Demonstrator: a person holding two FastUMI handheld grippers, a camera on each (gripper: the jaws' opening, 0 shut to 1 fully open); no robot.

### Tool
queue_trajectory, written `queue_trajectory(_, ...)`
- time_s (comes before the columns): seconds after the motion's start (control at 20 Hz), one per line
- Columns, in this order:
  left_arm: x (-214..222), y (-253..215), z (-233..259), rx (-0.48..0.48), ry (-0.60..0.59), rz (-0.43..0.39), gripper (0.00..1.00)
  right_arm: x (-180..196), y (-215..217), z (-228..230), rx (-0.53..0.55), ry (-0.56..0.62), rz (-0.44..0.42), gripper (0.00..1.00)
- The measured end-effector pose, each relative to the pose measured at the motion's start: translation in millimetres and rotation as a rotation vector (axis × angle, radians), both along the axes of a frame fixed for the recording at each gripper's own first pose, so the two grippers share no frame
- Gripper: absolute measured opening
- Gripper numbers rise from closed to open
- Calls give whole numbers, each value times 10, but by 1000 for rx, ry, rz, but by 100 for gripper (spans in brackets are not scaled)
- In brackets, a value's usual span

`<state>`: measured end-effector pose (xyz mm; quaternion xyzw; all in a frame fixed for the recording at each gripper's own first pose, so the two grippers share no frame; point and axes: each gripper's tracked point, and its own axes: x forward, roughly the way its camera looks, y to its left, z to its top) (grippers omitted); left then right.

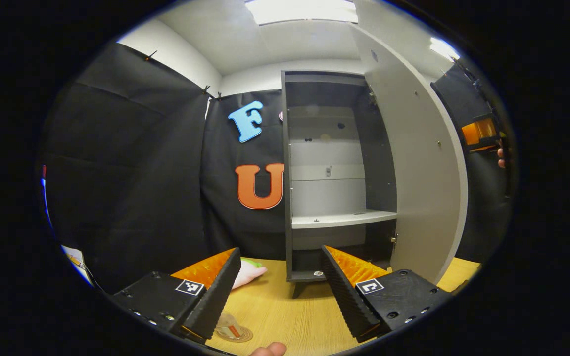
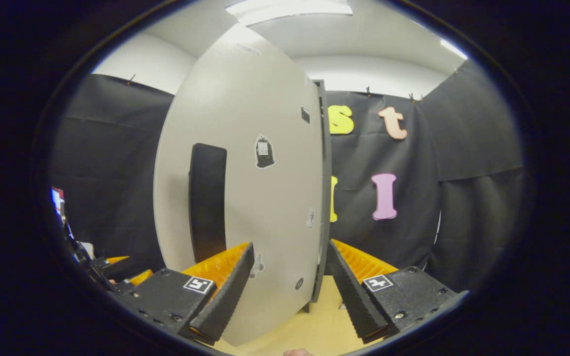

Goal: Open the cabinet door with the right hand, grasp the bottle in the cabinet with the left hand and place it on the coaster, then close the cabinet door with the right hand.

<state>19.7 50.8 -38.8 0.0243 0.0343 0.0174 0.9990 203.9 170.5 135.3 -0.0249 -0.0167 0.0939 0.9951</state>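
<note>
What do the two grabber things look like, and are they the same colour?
Yes, they match. The left gripper and the right gripper each have two black blocky bodies with small screws and a square black-and-white marker tag on top. Their fingers are wedge-shaped, with black ridged pads and orange ribbed backs.

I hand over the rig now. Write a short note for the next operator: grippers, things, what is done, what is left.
Left gripper: open, empty, above the table, facing the cabinet.
Right gripper: open, fingers on either side of the cabinet door, beside its black handle, not pressing.
Door is wide open. The shelves in view hold no bottle. The coaster lies by the left finger; something clear on it is half hidden, so I cannot tell whether it is the bottle.
Done: door opened. Left: check the bottle, close the door.
</note>
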Motion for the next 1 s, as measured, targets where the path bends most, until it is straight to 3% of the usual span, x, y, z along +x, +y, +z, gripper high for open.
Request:
queue_trajectory(0.45, 46, 584, -86, -23, 12, 92, 96, 631, 1036, -33, -5, 38, 134, 93)
queue_trajectory(0.55, 45, 699, -99, -19, 17, 114, 96, 809, 1296, -27, -9, 44, 158, 97)
queue_trajectory(0.8, 42, 904, -86, -2, 9, 155, 96, 1205, 1642, 38, -70, -22, 123, 94)
queue_trajectory(1.0, 23, 918, -78, 2, 7, 158, 96, 1280, 1658, -3, -37, -22, 128, 97)
